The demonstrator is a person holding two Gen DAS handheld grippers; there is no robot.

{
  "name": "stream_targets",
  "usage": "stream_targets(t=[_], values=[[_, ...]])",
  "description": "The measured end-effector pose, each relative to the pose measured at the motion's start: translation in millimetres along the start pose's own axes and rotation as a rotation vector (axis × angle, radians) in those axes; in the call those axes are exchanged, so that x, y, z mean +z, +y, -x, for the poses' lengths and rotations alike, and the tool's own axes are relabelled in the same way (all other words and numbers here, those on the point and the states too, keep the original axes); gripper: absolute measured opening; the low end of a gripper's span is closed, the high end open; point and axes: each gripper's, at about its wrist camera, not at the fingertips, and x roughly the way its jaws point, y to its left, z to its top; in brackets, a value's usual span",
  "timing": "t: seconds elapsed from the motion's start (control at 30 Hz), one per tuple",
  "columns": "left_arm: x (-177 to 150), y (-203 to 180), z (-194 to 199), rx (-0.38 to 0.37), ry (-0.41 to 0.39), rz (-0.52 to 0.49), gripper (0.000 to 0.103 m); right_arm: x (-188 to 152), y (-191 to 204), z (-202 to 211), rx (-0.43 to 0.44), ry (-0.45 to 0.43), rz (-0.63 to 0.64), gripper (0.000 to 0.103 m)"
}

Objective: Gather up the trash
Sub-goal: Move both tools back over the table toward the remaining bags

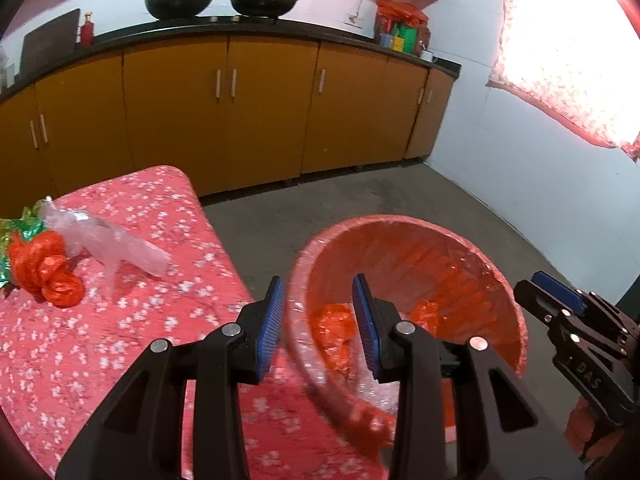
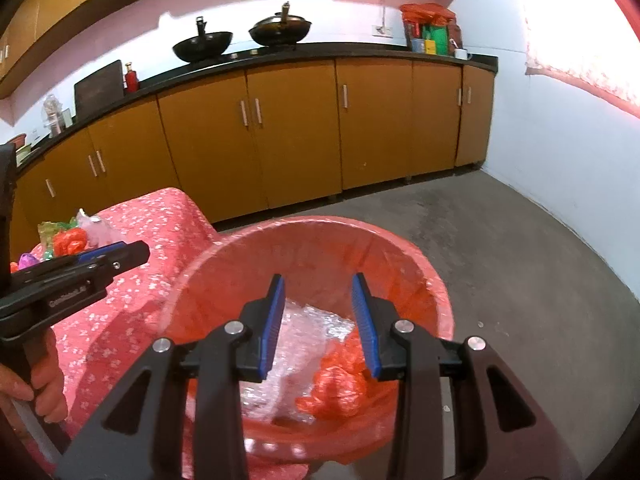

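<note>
A red bin lined with clear plastic stands on the floor beside the table. My left gripper hangs open over the bin's near rim, with nothing pressed between its blue pads. Above the bin's mouth my right gripper is open too. Crumpled orange plastic and clear bubble wrap lie inside the bin. On the table lie an orange bag, clear plastic and a green wrapper. The right gripper shows at the bin's right, the left gripper at its left.
The table has a red flowered cloth and its edge runs beside the bin. Yellow cabinets under a dark counter with two woks close the far side. Grey floor lies to the right, bounded by a pale wall. A hand holds the left gripper.
</note>
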Motion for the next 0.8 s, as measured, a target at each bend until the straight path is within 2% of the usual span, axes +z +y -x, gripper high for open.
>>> stream_targets(t=[0.17,0.37,0.47,0.57,0.73,0.8], values=[[-0.7,30.9,13.4,0.049,-0.019,0.039,0.038,8.6,27.8,0.7,0.051,-0.003,0.029,0.035],[-14.6,88.8,50.8,0.160,-0.052,0.071,0.043,14.4,85.4,-7.7,0.156,0.014,0.088,0.035],[-26.7,130.4,78.1,0.238,-0.068,0.115,0.046,16.4,119.9,-16.5,0.220,0.034,0.118,0.035],[-44.0,182.2,111.3,0.350,-0.090,0.177,0.047,17.2,161.3,-27.5,0.279,0.050,0.158,0.035],[-69.1,251.0,154.3,0.542,-0.114,0.250,0.049,20.5,222.6,-52.9,0.333,0.069,0.208,0.035],[-76.3,270.6,166.4,0.584,-0.123,0.289,0.051,22.4,240.4,-62.0,0.337,0.067,0.219,0.038]])
